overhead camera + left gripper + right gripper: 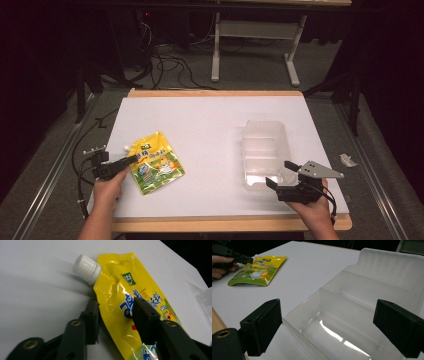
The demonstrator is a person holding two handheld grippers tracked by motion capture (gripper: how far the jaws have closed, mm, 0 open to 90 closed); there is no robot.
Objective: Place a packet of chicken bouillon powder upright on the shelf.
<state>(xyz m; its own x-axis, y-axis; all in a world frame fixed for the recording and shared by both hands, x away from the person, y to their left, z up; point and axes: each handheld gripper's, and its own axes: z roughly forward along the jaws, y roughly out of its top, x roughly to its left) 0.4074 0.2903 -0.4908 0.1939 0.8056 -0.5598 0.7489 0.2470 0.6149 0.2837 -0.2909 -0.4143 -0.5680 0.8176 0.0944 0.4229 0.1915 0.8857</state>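
A yellow spouted pouch (156,162) with a white cap (86,268) lies flat on the white table (210,125) at the front left. My left gripper (131,160) is shut on the pouch (120,290) near its spout edge, one jaw under the edge and the other pressing on the printed face. A clear plastic tray (264,145) with stepped compartments sits at the right. My right gripper (281,173) stands open at the tray's (367,290) near end, its jaws either side of the near corner without touching it. The pouch (257,271) also shows far off in the right gripper view.
The table has a wooden rim (215,93) at the back and front. Cables (170,62) and a white frame stand (252,30) lie on the floor beyond it. A small white scrap (347,160) rests off the table's right side.
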